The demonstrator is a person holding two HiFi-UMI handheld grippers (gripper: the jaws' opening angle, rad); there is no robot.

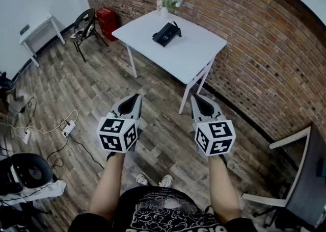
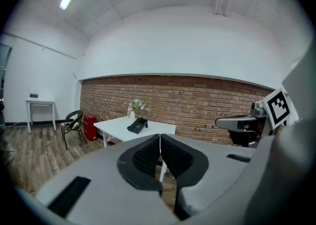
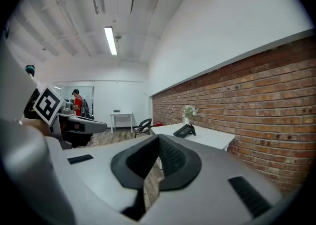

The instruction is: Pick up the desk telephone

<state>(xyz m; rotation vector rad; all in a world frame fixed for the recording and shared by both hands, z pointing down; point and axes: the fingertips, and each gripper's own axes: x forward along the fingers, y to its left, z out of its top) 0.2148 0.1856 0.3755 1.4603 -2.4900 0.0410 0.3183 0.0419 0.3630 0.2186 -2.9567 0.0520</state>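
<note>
A black desk telephone [image 1: 166, 33] lies on a white table [image 1: 188, 55] against the brick wall, far ahead of both grippers. It also shows small in the left gripper view, telephone [image 2: 138, 125], and in the right gripper view, telephone [image 3: 184, 130]. My left gripper [image 1: 135, 97] is held out over the wooden floor, jaws shut with nothing between them. My right gripper [image 1: 195, 97] is level beside it, also shut and empty. Both point toward the table.
A small vase of flowers [image 1: 169, 0] stands at the table's far corner. A black chair [image 1: 84, 27] and a red box [image 1: 107, 21] sit left of the table. Cables [image 1: 48, 130] run over the floor at left. Another white desk [image 1: 36, 33] stands by the far wall.
</note>
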